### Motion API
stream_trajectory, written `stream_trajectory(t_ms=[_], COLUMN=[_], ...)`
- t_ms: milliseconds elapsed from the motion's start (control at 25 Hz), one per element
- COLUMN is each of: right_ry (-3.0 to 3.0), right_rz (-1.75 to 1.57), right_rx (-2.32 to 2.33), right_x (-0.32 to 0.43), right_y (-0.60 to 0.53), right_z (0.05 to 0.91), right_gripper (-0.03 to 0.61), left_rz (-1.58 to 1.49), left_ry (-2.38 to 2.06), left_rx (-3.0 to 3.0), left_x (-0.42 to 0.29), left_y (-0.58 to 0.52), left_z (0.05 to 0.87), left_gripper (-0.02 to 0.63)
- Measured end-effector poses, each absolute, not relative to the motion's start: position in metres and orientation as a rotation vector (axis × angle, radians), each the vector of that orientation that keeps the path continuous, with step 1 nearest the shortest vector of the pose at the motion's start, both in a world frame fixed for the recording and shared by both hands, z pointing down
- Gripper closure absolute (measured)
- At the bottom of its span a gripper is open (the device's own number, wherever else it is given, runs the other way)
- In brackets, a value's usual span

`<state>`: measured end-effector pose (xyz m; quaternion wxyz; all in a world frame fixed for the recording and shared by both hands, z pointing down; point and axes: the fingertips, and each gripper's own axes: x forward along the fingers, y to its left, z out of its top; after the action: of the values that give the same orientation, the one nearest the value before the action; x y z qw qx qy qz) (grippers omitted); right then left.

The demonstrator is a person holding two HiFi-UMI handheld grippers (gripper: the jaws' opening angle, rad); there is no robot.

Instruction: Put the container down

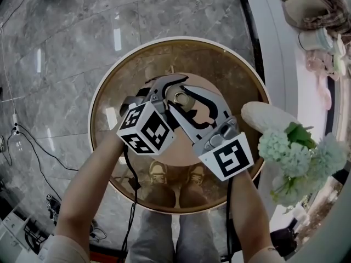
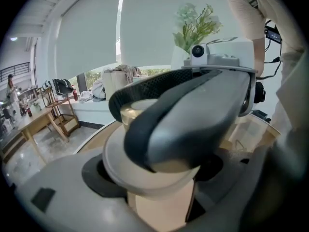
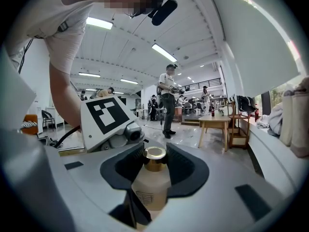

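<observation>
Two hand-held grippers, left (image 1: 166, 93) and right (image 1: 185, 105), clamped on container (image 3: 150, 185); label (image 3: 143, 196) only in right gripper view

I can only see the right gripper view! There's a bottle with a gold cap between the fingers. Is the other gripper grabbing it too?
Observer: Yes. In the left gripper view the container's pale body sits between the left gripper's fingers.
Operator: What's underneath it?
Observer: A round brown table with a pale rim. The head view shows it.
Operator: Is anything close that it could bump?
Observer: Pale green flowers show at the table's right edge in the head view, apart from the container.
</observation>
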<state>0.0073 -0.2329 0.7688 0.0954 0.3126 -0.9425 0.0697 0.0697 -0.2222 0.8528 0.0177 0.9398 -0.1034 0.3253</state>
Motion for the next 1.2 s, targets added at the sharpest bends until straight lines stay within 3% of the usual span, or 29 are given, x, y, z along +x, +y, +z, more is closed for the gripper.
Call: stream_trajectory(t_ms=[680, 1120, 1200], right_ry=[-2.793, -2.768, -2.762], right_rz=[0.271, 0.153, 0.151], right_rx=[0.959, 1.012, 1.054], right_x=[0.005, 0.001, 0.002], right_y=[-0.236, -0.229, -0.23], right_z=[0.764, 0.704, 0.684], right_gripper=[0.41, 0.413, 0.44], left_rz=[1.007, 0.928, 0.869], left_ry=[-0.519, -0.667, -0.709], left_rx=[2.83, 2.754, 2.754], left_x=[0.039, -0.003, -0.009], left_y=[-0.222, -0.212, -0.212], left_z=[0.846, 0.795, 0.773], left_gripper=[0.261, 0.262, 0.262])
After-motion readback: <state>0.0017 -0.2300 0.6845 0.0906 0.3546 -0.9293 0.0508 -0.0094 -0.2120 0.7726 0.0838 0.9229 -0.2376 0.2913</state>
